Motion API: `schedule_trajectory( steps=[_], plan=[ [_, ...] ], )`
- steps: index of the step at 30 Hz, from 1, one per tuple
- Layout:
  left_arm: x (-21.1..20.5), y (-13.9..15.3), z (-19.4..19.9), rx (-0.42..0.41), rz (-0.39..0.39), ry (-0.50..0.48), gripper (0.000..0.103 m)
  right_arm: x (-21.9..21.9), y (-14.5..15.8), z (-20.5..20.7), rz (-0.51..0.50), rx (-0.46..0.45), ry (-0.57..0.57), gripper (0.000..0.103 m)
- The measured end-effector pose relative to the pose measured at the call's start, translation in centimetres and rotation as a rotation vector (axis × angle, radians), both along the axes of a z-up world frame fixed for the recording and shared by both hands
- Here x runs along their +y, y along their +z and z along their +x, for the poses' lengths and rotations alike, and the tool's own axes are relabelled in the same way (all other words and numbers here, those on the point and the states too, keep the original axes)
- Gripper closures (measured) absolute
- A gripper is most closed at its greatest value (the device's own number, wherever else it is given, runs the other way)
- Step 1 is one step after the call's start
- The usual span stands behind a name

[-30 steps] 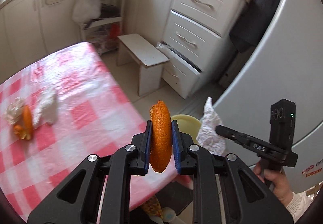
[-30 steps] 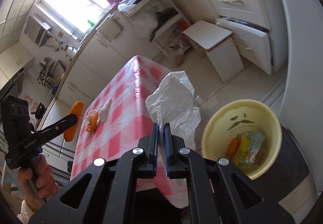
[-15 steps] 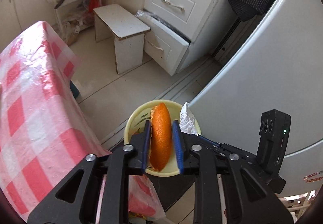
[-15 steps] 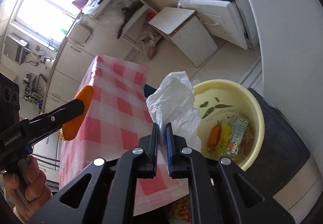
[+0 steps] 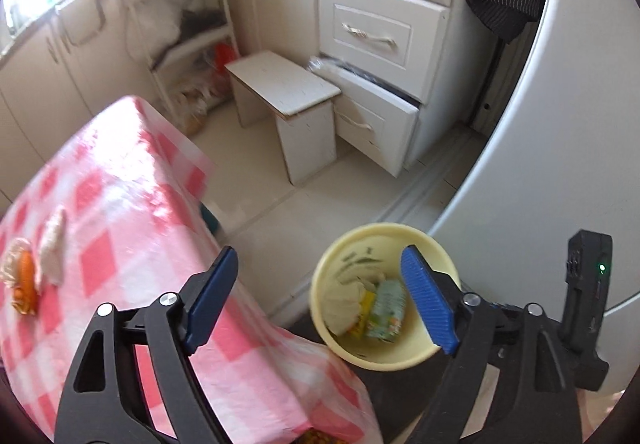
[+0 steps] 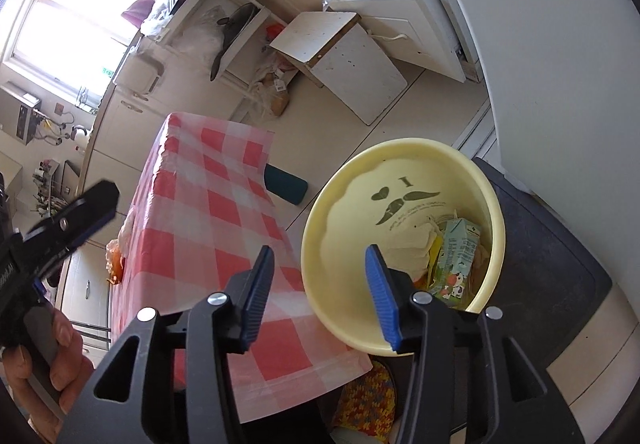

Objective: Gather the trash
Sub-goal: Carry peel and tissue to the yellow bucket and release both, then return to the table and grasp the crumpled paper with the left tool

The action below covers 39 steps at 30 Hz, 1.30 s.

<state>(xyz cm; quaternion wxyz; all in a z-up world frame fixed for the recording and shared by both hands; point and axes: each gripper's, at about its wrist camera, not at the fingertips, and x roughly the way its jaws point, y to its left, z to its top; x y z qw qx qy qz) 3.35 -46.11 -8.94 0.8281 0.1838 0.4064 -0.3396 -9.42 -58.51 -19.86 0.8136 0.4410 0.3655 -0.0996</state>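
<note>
A yellow bin stands on a dark stand beside the table. It holds a crumpled white tissue, a milk carton and yellow wrappers. My left gripper hangs over the gap between table and bin. Its jaws are opening wide, with nothing between them. My right gripper hovers at the bin's near rim, its jaws also opening and empty. An orange peel and a white tissue wad lie on the pink checked tablecloth. One finger of the left gripper shows at the left.
A white stool and an open bottom drawer stand on the floor behind the bin. The grey fridge rises close on the right. A teal object pokes out under the table. A hand holds the left gripper.
Both grippers dropped over the bin and opened. The orange peel has left the left jaws and the white tissue has left the right jaws; the tissue now lies in the bin.
</note>
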Motion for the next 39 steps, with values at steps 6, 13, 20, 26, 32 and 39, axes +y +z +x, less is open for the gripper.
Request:
schedule_trajectory(
  steps=[6, 13, 20, 26, 32, 39],
  plan=[
    [1.0, 0.8, 0.4, -0.039, -0.004, 0.028, 0.021, 1.1, 1.2, 0.2, -0.048, -0.006, 0.018, 0.051],
    [2.0, 1.3, 0.7, -0.062, -0.027, 0.065, 0.021, 2.4, 2.8, 0.7, -0.116, -0.013, 0.042, 0.051],
    [3.0, 1.7, 1.0, -0.067, -0.048, 0.094, 0.019, 4.0, 4.8, 1.2, -0.205, -0.026, 0.073, 0.047],
    [4.1, 2.0, 1.3, -0.066, -0.071, 0.123, 0.018, 5.2, 6.2, 1.8, -0.266, -0.037, 0.097, 0.046],
    [5.5, 2.3, 1.9, -0.063, -0.097, 0.161, 0.018, 6.7, 7.5, 2.6, -0.331, -0.040, 0.133, 0.046],
    [7.7, 3.0, 2.6, -0.059, -0.148, 0.226, 0.017, 8.9, 9.5, 4.3, -0.429, -0.042, 0.185, 0.045]
  ],
)
